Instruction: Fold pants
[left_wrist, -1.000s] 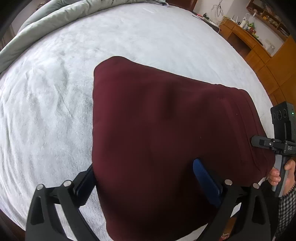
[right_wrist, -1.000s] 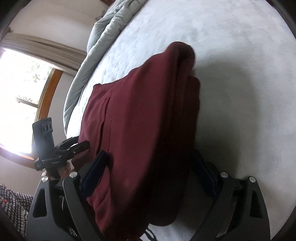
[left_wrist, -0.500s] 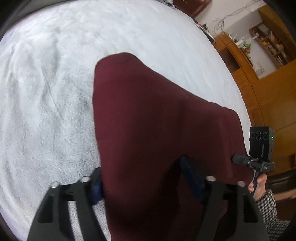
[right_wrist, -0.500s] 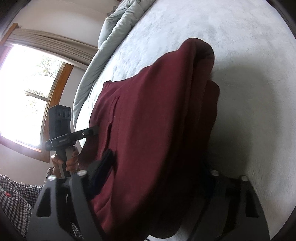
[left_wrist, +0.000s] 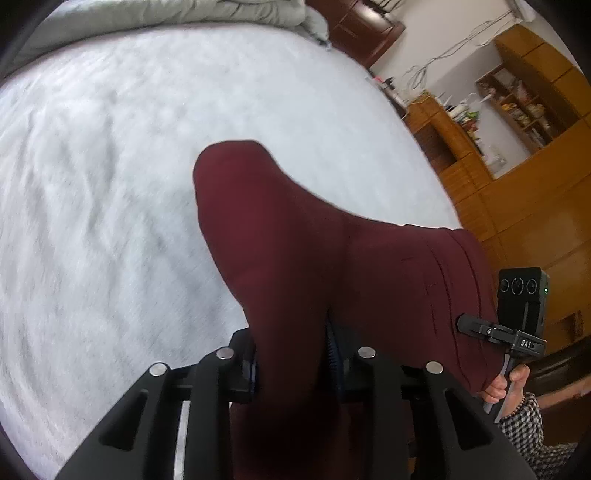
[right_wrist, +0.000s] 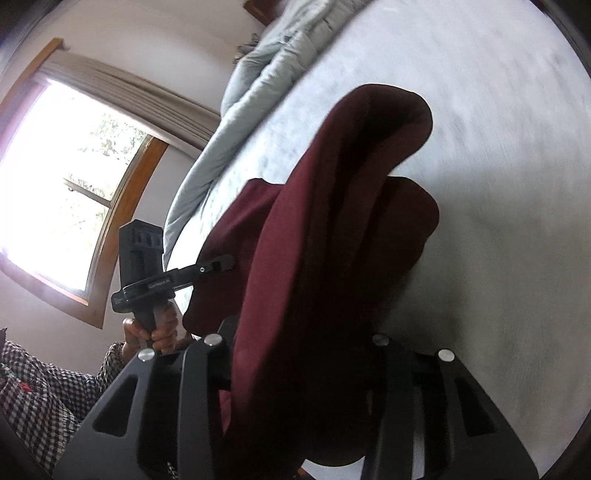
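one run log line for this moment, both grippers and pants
left gripper: closing on pants | right gripper: closing on pants | bed: pants edge lifted

A white bedspread – grey quilt bunched beside it – wooden cabinets, a window.

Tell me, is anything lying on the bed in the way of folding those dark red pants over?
Nothing visible is. The left gripper and right gripper have just been closing and both pinch the near edge of the maroon pants. Beyond them the pale bed cover is bare; the grey duvet is bunched at the far edge.
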